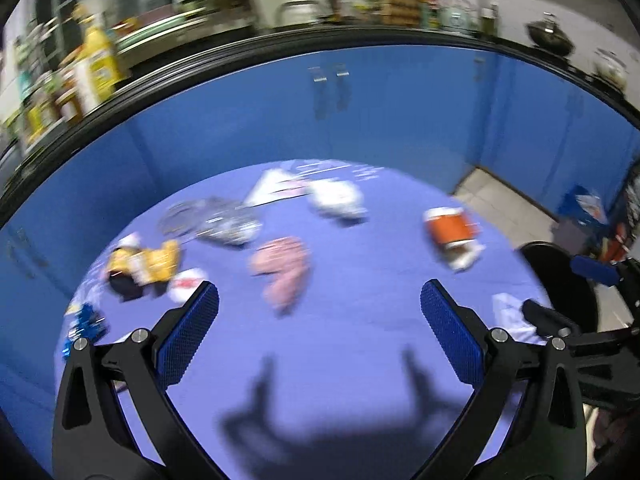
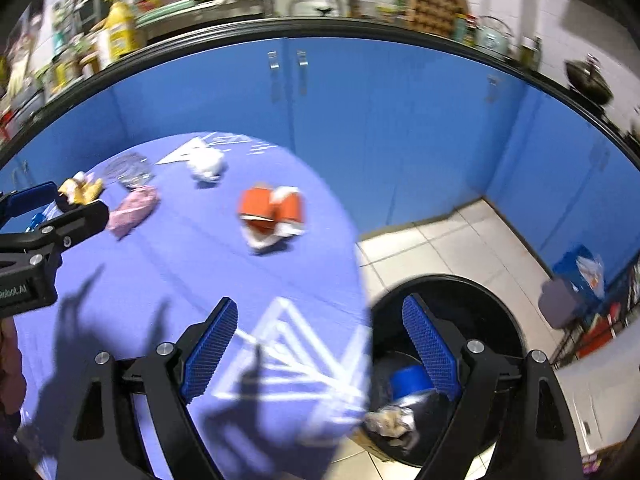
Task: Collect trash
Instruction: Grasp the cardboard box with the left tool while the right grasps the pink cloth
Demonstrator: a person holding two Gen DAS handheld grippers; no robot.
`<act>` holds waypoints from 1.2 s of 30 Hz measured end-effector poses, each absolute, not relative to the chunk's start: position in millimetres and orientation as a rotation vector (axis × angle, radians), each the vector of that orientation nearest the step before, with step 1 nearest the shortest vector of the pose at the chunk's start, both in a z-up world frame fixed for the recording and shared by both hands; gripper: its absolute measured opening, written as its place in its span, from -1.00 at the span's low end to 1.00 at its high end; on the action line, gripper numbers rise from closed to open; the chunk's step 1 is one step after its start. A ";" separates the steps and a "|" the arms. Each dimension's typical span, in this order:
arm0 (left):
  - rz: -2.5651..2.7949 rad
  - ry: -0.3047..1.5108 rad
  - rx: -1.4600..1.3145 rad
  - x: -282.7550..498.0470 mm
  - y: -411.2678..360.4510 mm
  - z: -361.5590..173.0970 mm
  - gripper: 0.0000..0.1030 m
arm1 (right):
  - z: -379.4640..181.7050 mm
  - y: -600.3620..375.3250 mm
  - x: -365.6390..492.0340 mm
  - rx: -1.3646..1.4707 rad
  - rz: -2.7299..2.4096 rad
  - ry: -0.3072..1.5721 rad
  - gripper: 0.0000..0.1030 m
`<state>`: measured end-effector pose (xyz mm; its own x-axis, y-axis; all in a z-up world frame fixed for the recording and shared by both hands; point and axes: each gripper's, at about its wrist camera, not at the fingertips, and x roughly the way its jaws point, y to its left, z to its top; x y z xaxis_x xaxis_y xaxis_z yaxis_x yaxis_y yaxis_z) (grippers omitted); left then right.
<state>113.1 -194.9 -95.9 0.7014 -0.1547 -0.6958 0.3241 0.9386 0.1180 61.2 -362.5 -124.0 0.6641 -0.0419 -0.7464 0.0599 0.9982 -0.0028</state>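
The left gripper [image 1: 319, 312] hangs tilted down over the purple table [image 1: 360, 360], jaws spread wide with nothing between the blue pads [image 1: 188, 336]. Its shadow falls on the cloth at the lower middle of the left view. The right gripper [image 2: 318, 340] is likewise released and empty, tilted down over the table's right edge, one pad over the cloth and the other over the black bin [image 2: 500, 312] on the tiled floor.

The only writing that can be read is part of a white label on the left gripper's body, at the left edge of the right view, ending in "oboot.AI". White triangle marks are printed on the cloth; other lettering is too blurred to read.

Trash lies scattered on the table: a pink wrapper [image 1: 284, 268] just ahead of the left gripper, an orange cup [image 1: 452, 228] to its upper right, white paper [image 1: 338, 200] farther back, clear plastic [image 1: 216, 220] upper left of the wrapper, a yellow wrapper [image 1: 144, 264] at left, and a blue scrap [image 1: 86, 320] at the table's left edge. The bin already holds a blue piece [image 2: 408, 380] and crumpled foil [image 2: 390, 420]. Blue cabinets [image 1: 360, 112] stand behind, a cluttered counter above them.
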 end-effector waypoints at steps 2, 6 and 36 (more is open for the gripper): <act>-0.220 0.756 0.226 118.7 -162.7 -98.3 0.93 | -124.4 -342.8 68.8 0.006 -0.015 0.847 0.60; -0.125 0.786 0.217 125.1 -106.6 -109.0 0.93 | -126.3 -297.9 84.1 -0.044 0.064 0.846 0.60; -0.028 0.973 0.011 156.2 -10.2 -162.2 0.68 | -169.6 -194.9 186.1 -0.104 0.273 0.966 -0.52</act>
<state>156.2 -10.2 -162.2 0.5629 -0.0186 -0.8263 0.0286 0.9996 -0.0030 186.1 -194.9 -169.6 0.5376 0.1830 -0.8231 -0.2751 0.9608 0.0340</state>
